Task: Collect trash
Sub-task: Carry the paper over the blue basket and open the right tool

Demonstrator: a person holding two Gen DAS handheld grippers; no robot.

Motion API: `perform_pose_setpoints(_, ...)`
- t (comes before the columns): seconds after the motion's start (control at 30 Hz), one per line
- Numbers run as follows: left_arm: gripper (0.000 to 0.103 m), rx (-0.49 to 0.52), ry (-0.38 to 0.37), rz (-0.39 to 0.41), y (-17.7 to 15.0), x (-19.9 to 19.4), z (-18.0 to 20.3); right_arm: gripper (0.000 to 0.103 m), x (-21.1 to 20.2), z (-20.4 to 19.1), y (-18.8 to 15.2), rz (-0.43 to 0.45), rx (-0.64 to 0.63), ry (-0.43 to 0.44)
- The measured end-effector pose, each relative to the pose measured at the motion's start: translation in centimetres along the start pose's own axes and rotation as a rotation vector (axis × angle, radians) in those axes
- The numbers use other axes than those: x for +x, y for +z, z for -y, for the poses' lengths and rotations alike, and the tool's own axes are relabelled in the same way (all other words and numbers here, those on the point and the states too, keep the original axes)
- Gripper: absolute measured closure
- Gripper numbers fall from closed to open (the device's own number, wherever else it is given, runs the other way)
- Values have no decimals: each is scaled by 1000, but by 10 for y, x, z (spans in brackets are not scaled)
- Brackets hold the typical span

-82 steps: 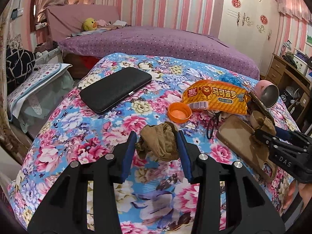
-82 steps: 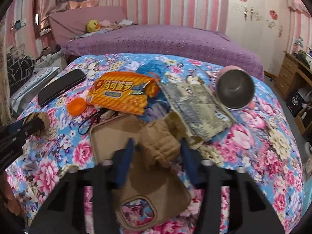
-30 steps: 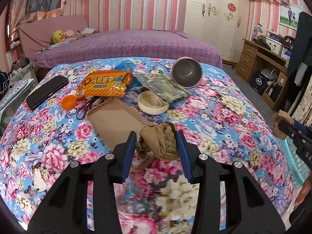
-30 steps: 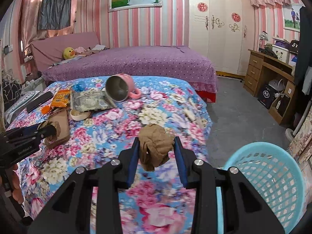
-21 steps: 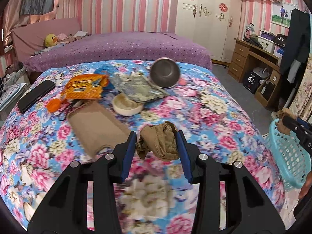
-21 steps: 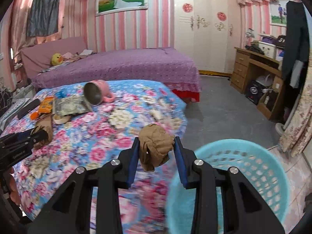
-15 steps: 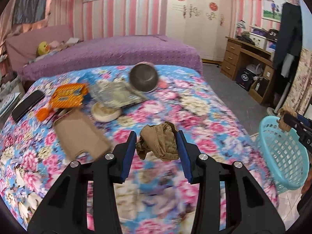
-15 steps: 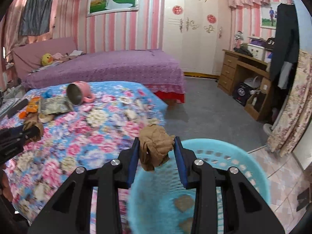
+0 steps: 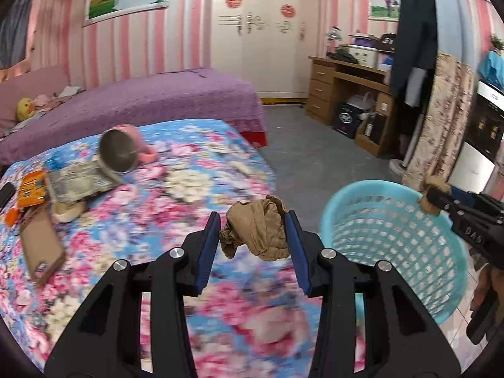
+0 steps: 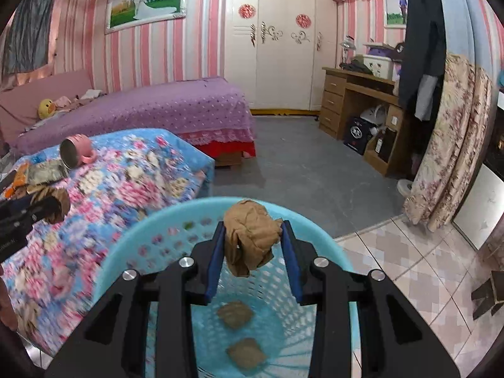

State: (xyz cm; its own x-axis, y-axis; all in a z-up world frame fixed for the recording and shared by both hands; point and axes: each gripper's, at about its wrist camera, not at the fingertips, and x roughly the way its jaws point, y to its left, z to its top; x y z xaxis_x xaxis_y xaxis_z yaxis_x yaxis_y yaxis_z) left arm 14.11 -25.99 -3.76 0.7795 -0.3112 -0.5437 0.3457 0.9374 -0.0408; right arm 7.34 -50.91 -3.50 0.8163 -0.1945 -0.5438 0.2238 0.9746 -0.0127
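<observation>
Delivery is the step in hand, by my reading: both grippers carry trash toward the bin.

Left wrist view first. The left gripper (image 9: 255, 236) sits at centre frame, its blue-padded fingers (image 9: 208, 249) clamped on a crumpled brown wad (image 9: 256, 233), and it hangs over the flowered bedspread (image 9: 157, 214), not over the bin. The turquoise basket (image 9: 390, 239) stands at right of frame, beside the bed's edge on the floor. At the far right the right gripper (image 9: 431, 201) pokes in above the basket's rim with a brown scrap at its tip. Upper left of the bedspread: a pink mug (image 9: 123, 151) on its side, an orange snack packet (image 9: 31, 189), a flat brown card (image 9: 41, 249), a pale dish (image 9: 67, 211).

Now the right wrist view. The right gripper's fingers (image 10: 215, 264) pinch a second brown wad (image 10: 250, 236) at centre frame, directly above the basket's mouth. Down inside, low in the frame, two brown paper lumps (image 10: 234, 315) lie on the basket floor.

The next move, I'd say: spread the right fingers so the wad falls in, then swing the left one across to the rim.
</observation>
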Motion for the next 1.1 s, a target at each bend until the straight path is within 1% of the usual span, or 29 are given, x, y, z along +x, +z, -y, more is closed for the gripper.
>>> perform_pose_setpoints(0.27,62,48,-88,-15,0,12,59,68,-6,42,-12,-6,78,-36)
perform_pose_setpoints(0.33,62,61,-93,-16,0,15,69,68,-6,45,-14,-5,92,-34)
perform_pose_setpoints(0.47,62,52,-127,-47,0,24,81,68,-3,42,-14,-5,90,-29)
perform_pose_setpoints(0.6,60,83,-152,-62,-1,26,92,68,-2,44,-15,-14,97,-34)
perform_pose_setpoints(0.67,50,85,-154,-69,-1,27,92,68,-3,46,-14,-11,103,-34)
perform_pose_setpoints(0.73,29,80,-130,-61,-1,26,88,68,-3,45,-14,-7,104,-36)
perform_pose_setpoints(0.77,25,80,-113,-53,-1,25,85,68,-3,45,-14,-6,105,-39)
perform_pose_setpoints(0.8,17,81,-91,-41,0,24,81,68,-3,45,-14,-6,106,-42)
perform_pose_setpoints(0.83,13,83,-71,-28,1,22,77,68,-3,44,-14,-6,107,-43)
perform_pose_setpoints(0.9,10,77,-54,-16,4,19,66,68,-3,44,-12,-2,116,-40)
perform_pose_setpoints(1.1,6,32,-7,-5,11,14,31,68,-3,33,-9,9,106,-24)
